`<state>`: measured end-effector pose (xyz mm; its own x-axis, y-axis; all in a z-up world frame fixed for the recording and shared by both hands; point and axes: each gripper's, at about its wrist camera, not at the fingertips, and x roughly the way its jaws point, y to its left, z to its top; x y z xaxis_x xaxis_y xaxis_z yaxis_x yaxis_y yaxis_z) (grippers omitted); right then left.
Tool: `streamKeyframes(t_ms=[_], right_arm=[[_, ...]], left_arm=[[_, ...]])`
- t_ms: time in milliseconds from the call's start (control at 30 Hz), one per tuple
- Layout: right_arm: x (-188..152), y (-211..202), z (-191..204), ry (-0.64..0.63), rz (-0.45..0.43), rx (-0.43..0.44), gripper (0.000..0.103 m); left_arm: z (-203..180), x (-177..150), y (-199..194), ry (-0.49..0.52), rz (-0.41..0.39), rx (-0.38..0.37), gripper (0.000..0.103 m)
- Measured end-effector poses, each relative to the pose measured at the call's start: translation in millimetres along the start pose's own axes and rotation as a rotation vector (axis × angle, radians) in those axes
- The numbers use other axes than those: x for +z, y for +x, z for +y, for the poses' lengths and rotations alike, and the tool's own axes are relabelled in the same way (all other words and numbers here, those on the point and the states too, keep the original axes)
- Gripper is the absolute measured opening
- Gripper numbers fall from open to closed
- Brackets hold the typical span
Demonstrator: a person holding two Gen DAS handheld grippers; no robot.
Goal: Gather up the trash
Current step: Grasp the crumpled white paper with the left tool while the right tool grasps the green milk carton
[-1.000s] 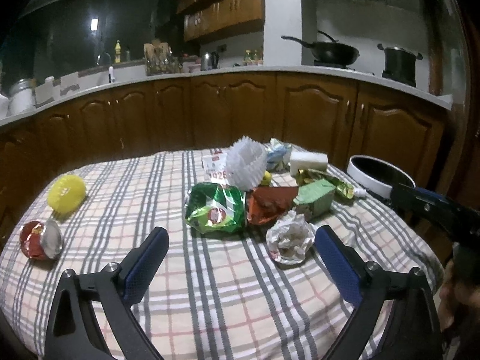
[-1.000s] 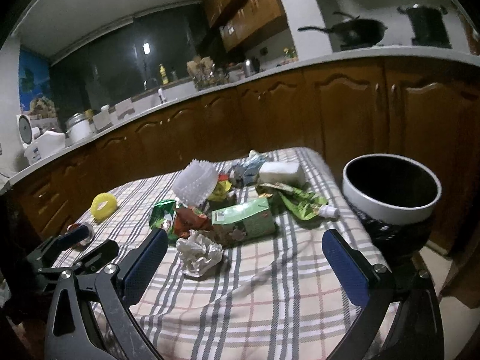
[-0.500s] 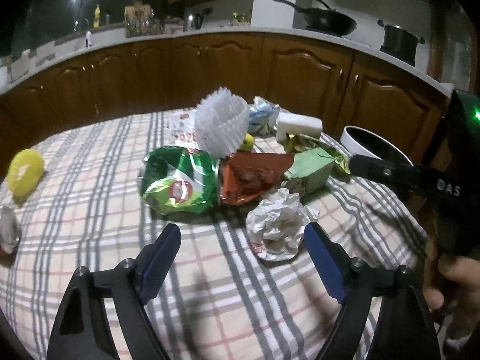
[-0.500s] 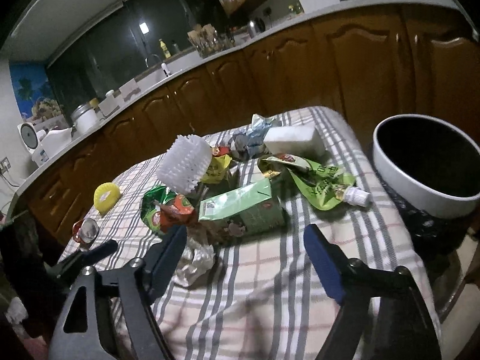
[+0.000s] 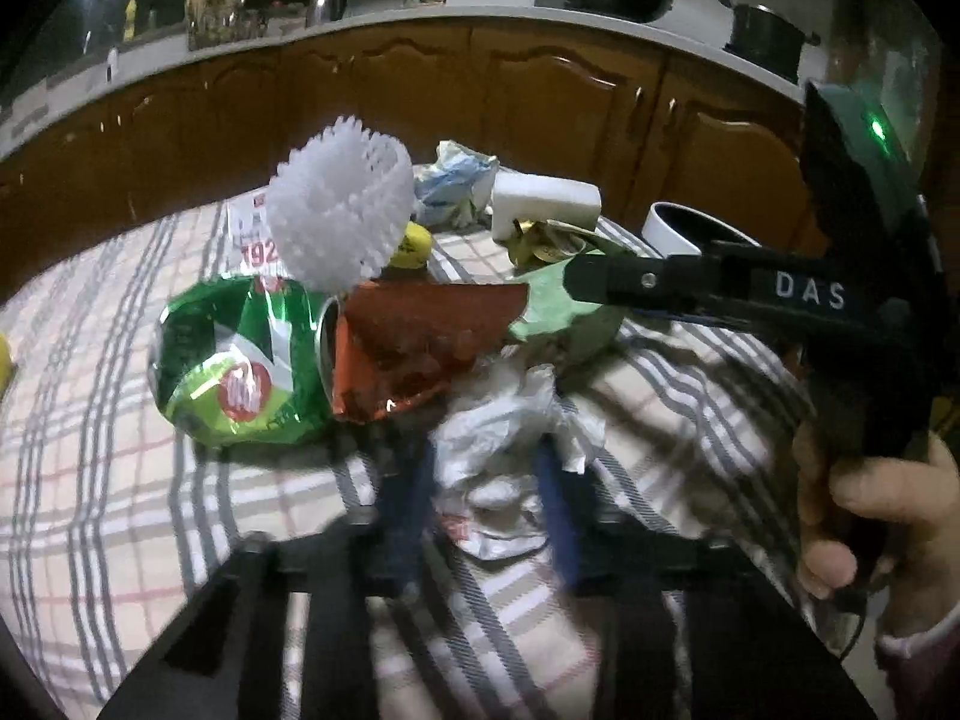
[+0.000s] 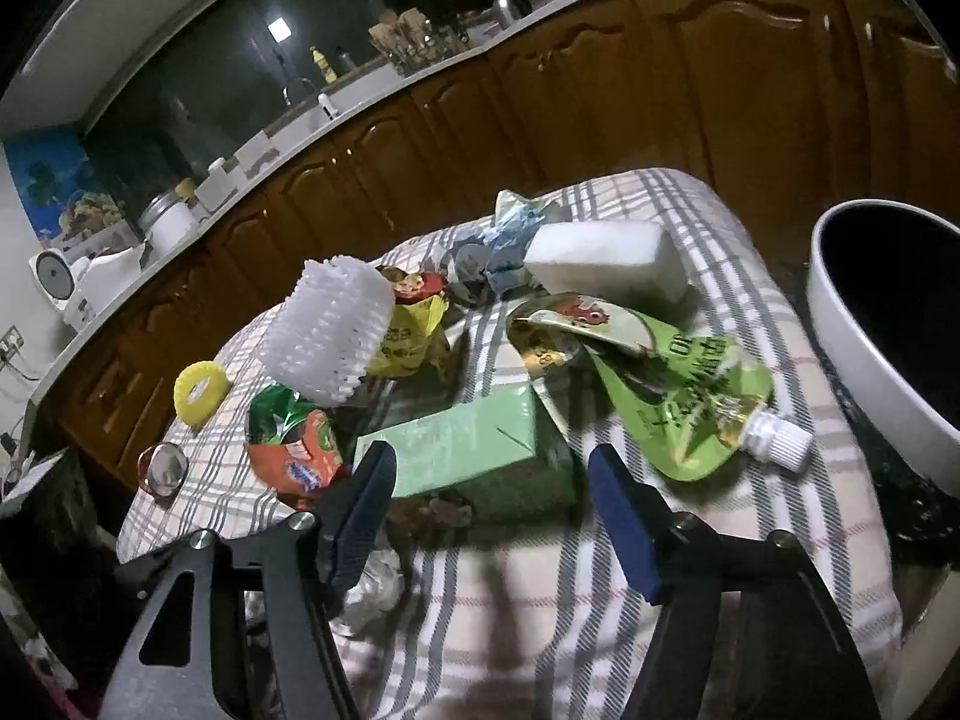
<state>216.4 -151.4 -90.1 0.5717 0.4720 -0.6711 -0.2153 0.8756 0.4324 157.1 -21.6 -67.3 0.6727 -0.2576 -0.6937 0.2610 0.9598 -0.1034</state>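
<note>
Crumpled white paper wad (image 5: 504, 420), creased and irregular, lies on the checked cloth of the desk (image 5: 90, 480) between the two blue pads of the left tool (image 5: 486, 501); the jaws are closing around it and stand narrow, the pads at its flanks, though blur leaves it unclear whether they already press on it. Just beyond the wad lie a crushed green aluminium can (image 5: 240, 360), shiny and dented, and a torn red foil wrapper (image 5: 414, 342) touching the can's open end. A white ribbed foam net sleeve (image 5: 342, 210) stands upright behind them.

Pale green cardboard carton (image 6: 462, 456), box-shaped with a folded gable end, lies on its side between the blue pads of the right tool (image 6: 489, 516), whose jaws are closing and stand moderately wide; the pads appear apart from the carton's faces. To the carton's right lies a flattened green spouted pouch (image 6: 678, 384) with a white screw cap, and behind it a white rectangular foam block (image 6: 606, 261). A round white-rimmed bin with black liner (image 6: 852, 324) stands beside the desk's right edge. A hand (image 5: 882, 528) grips the right tool's handle in the left wrist view.
</note>
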Motion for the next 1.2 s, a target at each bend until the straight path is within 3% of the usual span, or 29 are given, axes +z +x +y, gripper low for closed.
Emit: streamKeyframes(t_ms=[133,233,400,533,600,700,733,767,833,900,1067,1200], right_arm=[[2.4,5.5,5.4,-0.025,0.008,-0.009,0.066],[-0.4,5.0,11.8,-0.05,0.019,-0.017,0.042],[-13.0,-9.6,11.1,-0.046,-0.002,-0.016,0.029],[-20.9,-25.9,8.3,-0.026,-0.01,-0.016,0.0],[-27.3,-31.0,8.0,-0.017,0.01,0.014,0.0],[-30.3,-34.7,13.5,-0.059,0.008,0.0,0.012],[-29.7,-34.1,14.7,-0.078,0.013,-0.006,0.024],[-27.2,-32.2,15.8,-0.106,0.022,-0.007,0.048],[-19.0,-25.8,19.3,-0.186,0.035,0.007,0.076],[-7.3,-16.3,25.0,-0.298,0.05,0.005,0.077],[21.0,20.9,34.6,-0.536,0.181,0.05,0.077],[28.1,40.3,31.4,-0.57,0.259,0.134,0.075]], left_arm=[[8.5,-2.0,-4.0,0.003,-0.014,-0.006,0.015],[17.8,-7.1,-10.6,-0.021,-0.017,-0.003,0.013],[29.7,-16.2,-28.1,-0.059,-0.037,-0.006,0.011],[29.2,-19.2,-45.7,-0.063,-0.074,-0.003,0.011],[25.5,-20.5,-52.9,-0.053,-0.085,-0.003,0.011],[22.5,-24.1,-61.5,-0.046,-0.088,-0.012,0.011],[21.6,-25.2,-62.7,-0.044,-0.087,-0.014,0.011],[21.1,-26.5,-63.6,-0.04,-0.084,-0.015,0.011],[23.4,-25.1,-62.5,-0.034,-0.078,-0.017,0.011],[27.4,-21.2,-59.5,-0.036,-0.074,-0.016,0.011],[34.7,-11.2,-50.5,-0.07,-0.065,-0.034,0.011],[32.9,-7.6,-45.5,-0.052,-0.065,-0.025,0.011]])
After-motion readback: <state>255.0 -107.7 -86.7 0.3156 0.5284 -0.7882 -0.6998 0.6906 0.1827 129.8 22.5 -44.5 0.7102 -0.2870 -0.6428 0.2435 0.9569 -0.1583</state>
